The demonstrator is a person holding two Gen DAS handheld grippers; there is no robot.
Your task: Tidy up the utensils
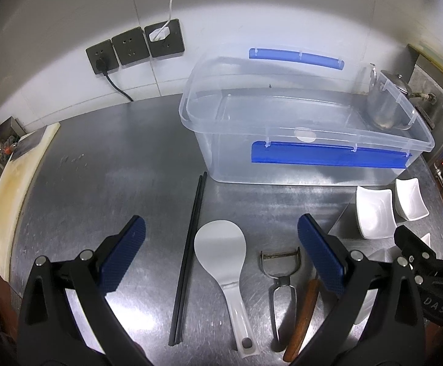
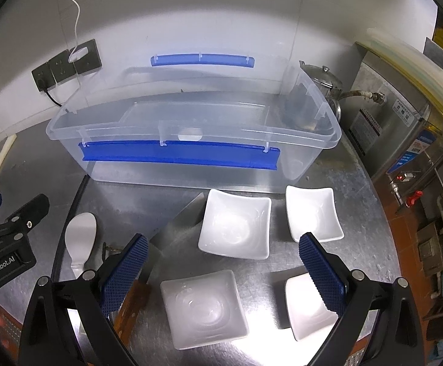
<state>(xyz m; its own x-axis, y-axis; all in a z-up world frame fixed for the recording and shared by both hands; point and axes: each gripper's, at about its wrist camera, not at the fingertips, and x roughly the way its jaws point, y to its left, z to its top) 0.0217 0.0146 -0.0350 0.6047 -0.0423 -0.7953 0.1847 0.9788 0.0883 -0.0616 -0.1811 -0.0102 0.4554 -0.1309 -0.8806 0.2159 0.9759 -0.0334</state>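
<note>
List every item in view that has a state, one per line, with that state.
Left claw: open, holding nothing.
Right claw: open, holding nothing.
Clear plastic storage bin with blue latches: lid off, looks empty.
Black chopsticks: lying flat, paired.
White plastic rice paddle: lying flat.
Metal peeler: lying flat.
Wooden-handled cleaver: flat, partly hidden.
Four white square ceramic dishes: upright, empty.

In front of the one clear bin: four white square dishes, one pair of black chopsticks, one rice paddle, one peeler, one wooden-handled cleaver
</note>
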